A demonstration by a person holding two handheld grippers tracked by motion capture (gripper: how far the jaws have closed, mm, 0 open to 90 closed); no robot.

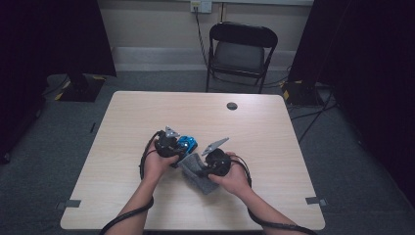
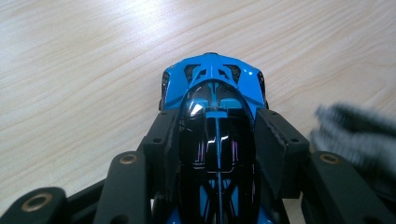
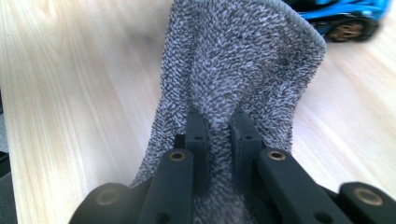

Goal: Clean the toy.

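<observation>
In the high view, the left tool (image 1: pixel 172 145) and the right tool (image 1: pixel 209 161) meet near the middle of the surface (image 1: pixel 147 112), with the blue toy car (image 1: pixel 187 143) at 3 o'clock of the left tool and the grey cloth (image 1: pixel 198 172) under the right one. The left gripper view shows what is too small there: the jaws pinch the car (image 2: pixel 212 126) on both flanks, its nose toward 12 o'clock, and no writing can be read on it. In the right gripper view, the jaws are pressed on a fold of the cloth (image 3: pixel 238 65), which rises to 12 o'clock, with the car (image 3: pixel 343 18) at 1 o'clock.

A pale wooden desk (image 1: pixel 147 112) stands on grey carpet (image 1: pixel 44 161). Beyond its far edge, a black folding chair (image 1: pixel 241 51) faces a cream wall (image 1: pixel 151 22), flanked by dark curtains (image 1: pixel 49 34).
</observation>
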